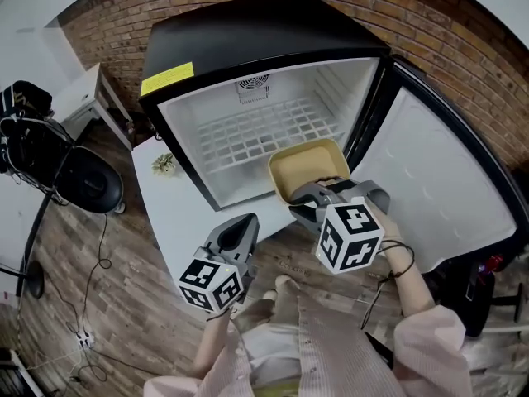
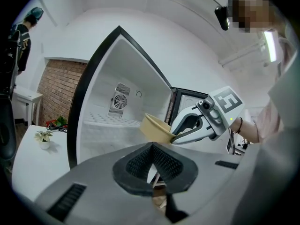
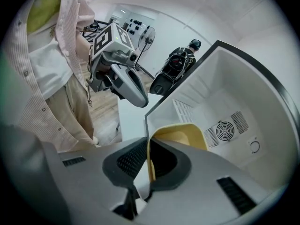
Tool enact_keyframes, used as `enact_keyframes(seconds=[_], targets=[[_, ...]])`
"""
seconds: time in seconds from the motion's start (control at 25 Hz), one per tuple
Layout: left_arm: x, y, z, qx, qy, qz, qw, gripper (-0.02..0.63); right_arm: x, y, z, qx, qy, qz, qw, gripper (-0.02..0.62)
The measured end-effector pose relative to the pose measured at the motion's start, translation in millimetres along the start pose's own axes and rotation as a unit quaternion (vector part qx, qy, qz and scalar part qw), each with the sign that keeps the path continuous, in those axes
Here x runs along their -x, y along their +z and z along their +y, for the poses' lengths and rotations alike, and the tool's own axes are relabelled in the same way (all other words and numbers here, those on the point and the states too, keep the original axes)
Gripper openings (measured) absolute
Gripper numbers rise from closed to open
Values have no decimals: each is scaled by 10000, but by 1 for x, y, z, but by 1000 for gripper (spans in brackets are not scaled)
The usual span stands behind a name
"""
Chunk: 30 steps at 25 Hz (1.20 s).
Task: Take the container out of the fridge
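Brick wall (image 1: 463, 48) backs the scene, with wood floor (image 1: 107, 304) below. Findings, left to right.

Far left: a dark round-based object (image 1: 83, 180) stands on the floor, with a loose cable (image 1: 99, 246) trailing beside it.

Left of centre: a white worktop (image 1: 178, 213) carries a small potted plant (image 1: 164, 164) near its back edge, just beside the fridge.

Centre: the black fridge (image 1: 248, 35) sits on the worktop with its door (image 1: 430, 180) swung fully open to the right. A yellow label (image 1: 166, 78) is fixed to the top front corner. Inside, a white wire shelf (image 1: 264, 131) is bare and a fan vent (image 1: 254, 85) sits in the back wall.

My left hand-held gripper (image 1: 241, 223) hangs in front of the worktop edge, below the fridge opening. Its jaws are together with nothing between them (its own view confirms this).

Right of centre: the beige container (image 1: 310, 168) is at the mouth of the fridge, on the door side, tilted. I cannot tell whether its base touches the cabinet floor.

My right hand-held gripper (image 1: 321, 188) is clamped on the near rim of the container, one pad inside the wall and one outside.
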<state>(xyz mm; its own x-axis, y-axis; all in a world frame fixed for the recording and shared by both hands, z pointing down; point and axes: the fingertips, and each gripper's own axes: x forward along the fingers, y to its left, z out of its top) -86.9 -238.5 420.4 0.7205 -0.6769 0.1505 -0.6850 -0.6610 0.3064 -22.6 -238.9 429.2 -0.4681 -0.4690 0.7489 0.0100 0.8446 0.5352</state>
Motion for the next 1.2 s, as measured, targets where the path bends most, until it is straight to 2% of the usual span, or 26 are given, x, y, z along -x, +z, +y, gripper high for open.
enact_keyframes(seconds=[0.32,0.56,1.0,1.2], targets=[[-4,-12,-16,-10,-204,167,9997,-11,7,-12,30,-558,18,-98,9984,25],[-2,-21,-23,-18,-239,231,9994,-11,9,-14,56,-565,187,-168,9981,25],[3,-21,-16,-99,-65,239,9996,-11,5,-10,78,-878,480,-421,9941,25],[5,-24,-13,-63,149,247,9996,-11,3,-13,85,-924,684,-495,9921,25]])
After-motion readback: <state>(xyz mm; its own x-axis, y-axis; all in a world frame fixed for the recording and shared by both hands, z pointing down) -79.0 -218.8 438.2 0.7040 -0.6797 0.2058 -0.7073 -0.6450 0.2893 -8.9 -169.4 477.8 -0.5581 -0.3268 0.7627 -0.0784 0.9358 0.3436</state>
